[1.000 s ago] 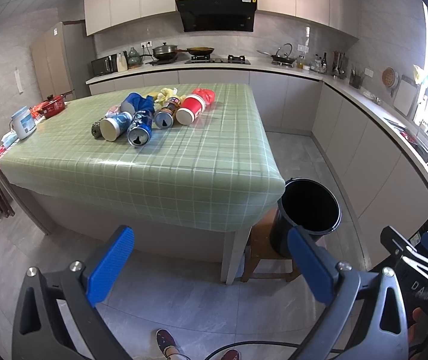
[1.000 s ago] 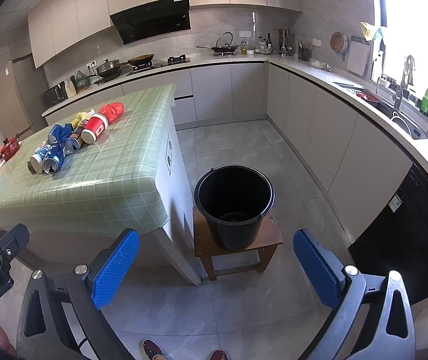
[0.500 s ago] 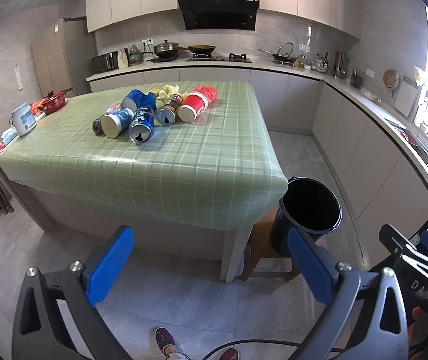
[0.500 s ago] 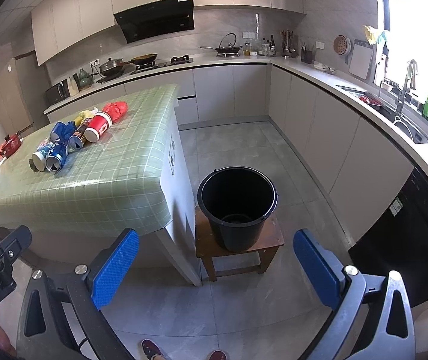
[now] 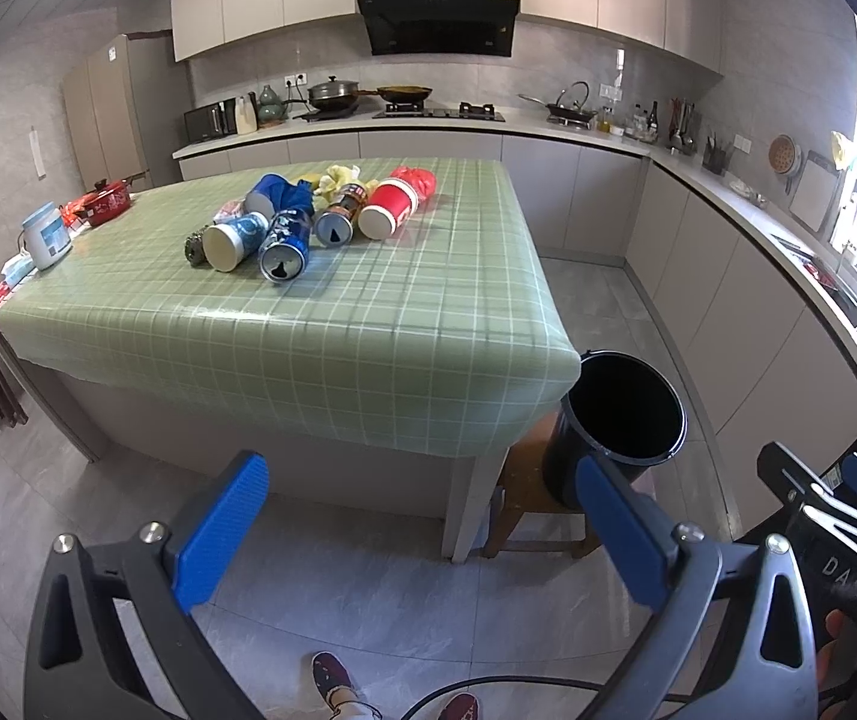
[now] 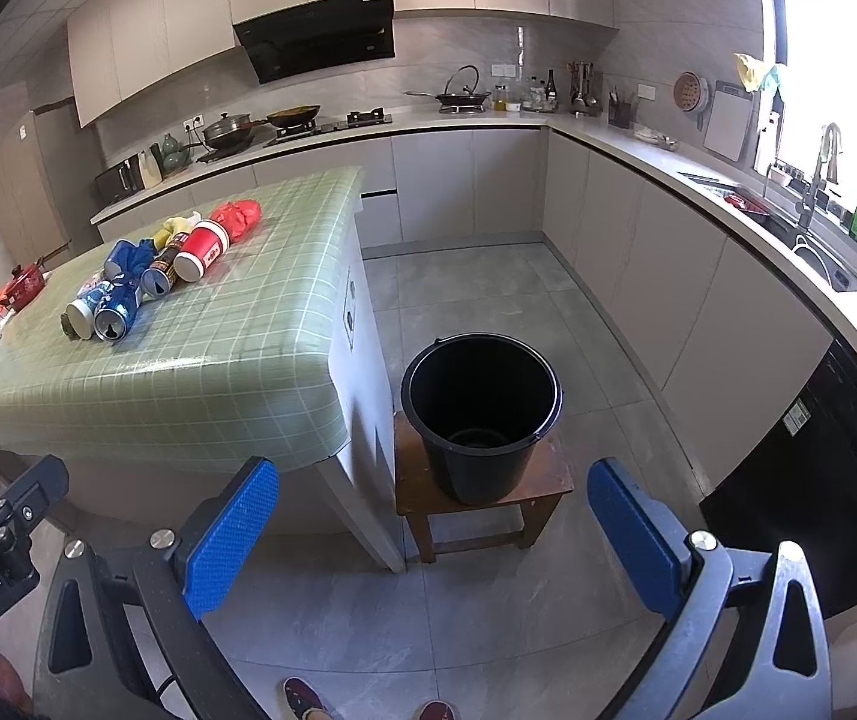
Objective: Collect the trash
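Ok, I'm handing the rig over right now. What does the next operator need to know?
Left gripper: open, empty, facing the table.
Right gripper: open, empty, facing the bucket.
Trash: cans, cups and wrappers in one heap at the table's far end.
Bucket: on a stool at the table's corner; looks empty.
Done: nothing collected.
Left: every piece goes into the bucket.

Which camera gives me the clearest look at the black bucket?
The right wrist view: the black bucket shows whole on its wooden stool, open mouth and bottom visible. In the left wrist view, the table corner and a tool finger hide part of it.
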`<state>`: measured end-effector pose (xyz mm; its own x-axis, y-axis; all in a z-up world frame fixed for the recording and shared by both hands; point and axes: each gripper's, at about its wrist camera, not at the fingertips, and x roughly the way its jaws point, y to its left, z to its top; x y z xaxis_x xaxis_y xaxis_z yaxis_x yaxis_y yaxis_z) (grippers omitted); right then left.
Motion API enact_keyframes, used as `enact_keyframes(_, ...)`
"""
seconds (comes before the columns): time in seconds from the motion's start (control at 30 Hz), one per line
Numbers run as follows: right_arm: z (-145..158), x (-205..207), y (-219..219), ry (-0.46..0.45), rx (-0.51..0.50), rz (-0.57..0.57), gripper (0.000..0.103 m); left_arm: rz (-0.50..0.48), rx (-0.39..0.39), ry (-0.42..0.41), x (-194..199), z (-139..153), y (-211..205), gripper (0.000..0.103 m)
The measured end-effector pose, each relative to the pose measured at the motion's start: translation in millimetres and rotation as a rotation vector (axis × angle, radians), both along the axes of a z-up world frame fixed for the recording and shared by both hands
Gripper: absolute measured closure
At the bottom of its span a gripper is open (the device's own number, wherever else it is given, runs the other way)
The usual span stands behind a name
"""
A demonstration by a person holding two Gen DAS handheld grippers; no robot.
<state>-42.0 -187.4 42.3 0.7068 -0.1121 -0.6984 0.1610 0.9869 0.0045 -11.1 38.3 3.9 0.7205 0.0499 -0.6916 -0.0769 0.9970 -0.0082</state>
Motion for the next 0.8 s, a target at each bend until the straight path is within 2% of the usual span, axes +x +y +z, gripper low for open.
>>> enact_keyframes(0.8,-4,14,8,0.01,0.002,0.018,0.0,0.012,0.0,0.011,8,-3,9,0.0)
